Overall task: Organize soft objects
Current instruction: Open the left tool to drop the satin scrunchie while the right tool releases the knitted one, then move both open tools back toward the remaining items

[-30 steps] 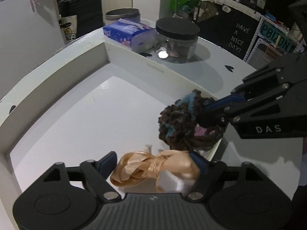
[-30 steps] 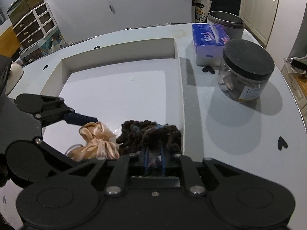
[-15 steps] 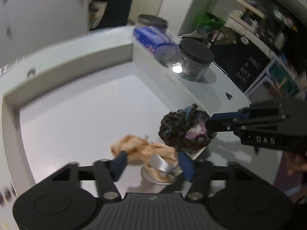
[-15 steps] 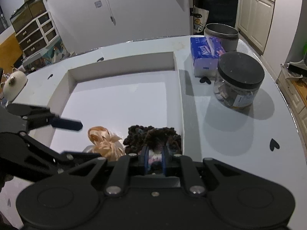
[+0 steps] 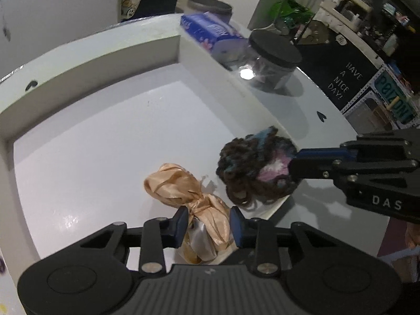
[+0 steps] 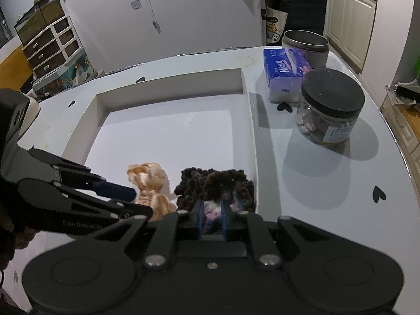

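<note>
Our left gripper (image 5: 208,223) has its blue pads pressed on the knotted middle of the satin ribbon (image 5: 183,187), whose glossy peach folds bunch ahead of the fingers over the near part of the white tray (image 5: 92,136). Our right gripper (image 6: 212,214) is clamped narrowly on the yarn scrunchie (image 6: 215,183), a dark brown, curly, knobbly ring with blue and pink strands, held at the tray's near right corner, just beside the ribbon. Outside the tray's right wall stand a clear jar (image 6: 329,110) with a black lid and a blue tissue pack (image 6: 284,72).
</note>
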Action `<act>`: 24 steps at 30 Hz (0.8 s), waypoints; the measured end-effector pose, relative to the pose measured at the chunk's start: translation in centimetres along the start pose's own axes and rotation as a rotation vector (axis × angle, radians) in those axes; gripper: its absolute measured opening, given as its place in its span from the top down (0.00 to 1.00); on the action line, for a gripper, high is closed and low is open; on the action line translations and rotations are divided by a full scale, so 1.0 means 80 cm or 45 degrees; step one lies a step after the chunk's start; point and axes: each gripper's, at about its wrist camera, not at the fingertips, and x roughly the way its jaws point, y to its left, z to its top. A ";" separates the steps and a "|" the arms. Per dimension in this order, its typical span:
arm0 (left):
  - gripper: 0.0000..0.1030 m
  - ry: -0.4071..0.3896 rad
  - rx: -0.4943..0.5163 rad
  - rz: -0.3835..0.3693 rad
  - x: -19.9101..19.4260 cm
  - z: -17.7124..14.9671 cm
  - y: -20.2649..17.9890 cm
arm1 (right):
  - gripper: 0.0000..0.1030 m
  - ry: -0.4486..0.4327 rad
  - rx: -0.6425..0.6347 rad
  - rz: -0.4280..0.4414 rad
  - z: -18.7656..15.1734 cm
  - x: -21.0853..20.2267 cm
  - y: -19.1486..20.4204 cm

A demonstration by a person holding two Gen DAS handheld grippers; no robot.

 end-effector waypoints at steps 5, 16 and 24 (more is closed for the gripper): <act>0.50 -0.068 -0.009 0.019 -0.020 -0.003 -0.006 | 0.87 -0.024 0.004 -0.002 0.002 -0.008 0.001; 0.18 -0.273 -0.055 0.174 -0.084 -0.032 -0.021 | 0.74 -0.141 0.018 -0.023 -0.009 -0.046 0.006; 0.01 -0.401 -0.157 0.246 -0.123 -0.065 -0.025 | 0.50 -0.201 0.007 -0.069 -0.032 -0.077 0.013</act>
